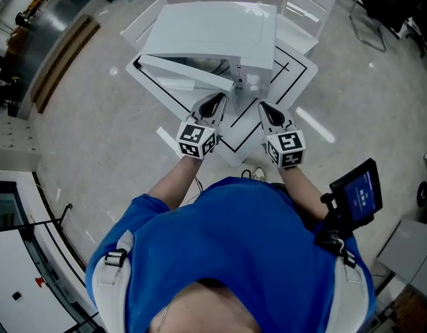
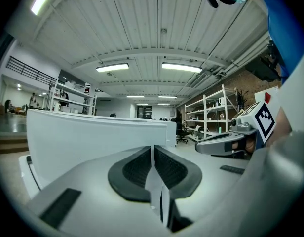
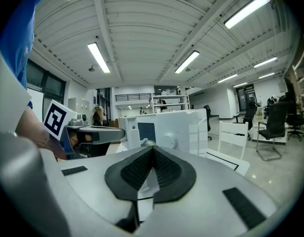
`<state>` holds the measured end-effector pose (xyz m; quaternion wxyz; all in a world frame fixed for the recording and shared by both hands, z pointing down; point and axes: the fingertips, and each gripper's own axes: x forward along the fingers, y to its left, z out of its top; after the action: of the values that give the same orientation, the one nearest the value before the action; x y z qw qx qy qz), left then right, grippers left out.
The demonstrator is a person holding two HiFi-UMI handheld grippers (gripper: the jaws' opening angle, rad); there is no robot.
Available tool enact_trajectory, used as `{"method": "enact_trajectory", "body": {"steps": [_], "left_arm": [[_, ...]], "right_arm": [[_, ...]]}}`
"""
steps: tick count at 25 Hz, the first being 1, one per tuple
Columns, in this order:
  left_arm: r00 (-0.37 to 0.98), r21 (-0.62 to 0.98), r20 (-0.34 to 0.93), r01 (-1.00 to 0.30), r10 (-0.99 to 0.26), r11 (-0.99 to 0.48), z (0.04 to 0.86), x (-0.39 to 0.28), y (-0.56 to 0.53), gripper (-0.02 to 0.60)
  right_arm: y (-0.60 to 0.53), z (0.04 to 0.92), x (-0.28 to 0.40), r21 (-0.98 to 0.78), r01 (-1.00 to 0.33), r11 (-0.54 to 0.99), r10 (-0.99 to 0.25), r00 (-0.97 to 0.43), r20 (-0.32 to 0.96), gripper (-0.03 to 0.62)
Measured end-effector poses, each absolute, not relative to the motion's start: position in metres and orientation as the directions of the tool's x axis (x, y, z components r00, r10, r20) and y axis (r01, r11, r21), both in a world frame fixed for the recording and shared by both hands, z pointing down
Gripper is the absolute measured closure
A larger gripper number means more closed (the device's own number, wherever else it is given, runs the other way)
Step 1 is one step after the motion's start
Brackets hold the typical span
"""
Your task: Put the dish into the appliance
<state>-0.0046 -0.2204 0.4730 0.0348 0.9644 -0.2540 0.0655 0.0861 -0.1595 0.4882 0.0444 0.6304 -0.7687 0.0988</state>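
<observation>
A white box-shaped appliance [image 1: 213, 30] stands on a white table [image 1: 293, 75] marked with black lines. Its front looks open, with a dim hollow [image 1: 199, 66] under the lid. I cannot make out a dish in any view. My left gripper [image 1: 215, 103] is shut and empty, held just before the appliance's front. My right gripper [image 1: 265, 108] is beside it, also shut with nothing between the pads. In the left gripper view the shut jaws [image 2: 153, 151] face the appliance's white wall [image 2: 93, 137]. In the right gripper view the shut jaws [image 3: 152, 151] point at the appliance [image 3: 176, 127].
White chairs [image 1: 307, 5] stand behind the table, and an office chair [image 3: 275, 127] is off to the right. A dark screen device [image 1: 355, 193] hangs at the person's right hip. Shelving [image 2: 216, 112] lines the far wall. A low bench [image 1: 61, 61] lies at the far left.
</observation>
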Motion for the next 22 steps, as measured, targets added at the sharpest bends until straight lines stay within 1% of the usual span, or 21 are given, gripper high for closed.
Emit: {"method": "enact_trajectory", "body": {"steps": [16, 22], "left_arm": [[0.846, 0.038, 0.161, -0.519, -0.508, -0.854, 0.473, 0.039, -0.262, 0.571], [0.830, 0.048, 0.159, -0.548, -0.535, -0.835, 0.473, 0.040, -0.269, 0.572]], "right_arm": [[-0.175, 0.487, 0.128, -0.101, -0.982, 0.159, -0.968, -0.176, 0.179, 0.592], [-0.174, 0.489, 0.134, -0.101, -0.983, 0.154, -0.969, -0.171, 0.180, 0.592]]}}
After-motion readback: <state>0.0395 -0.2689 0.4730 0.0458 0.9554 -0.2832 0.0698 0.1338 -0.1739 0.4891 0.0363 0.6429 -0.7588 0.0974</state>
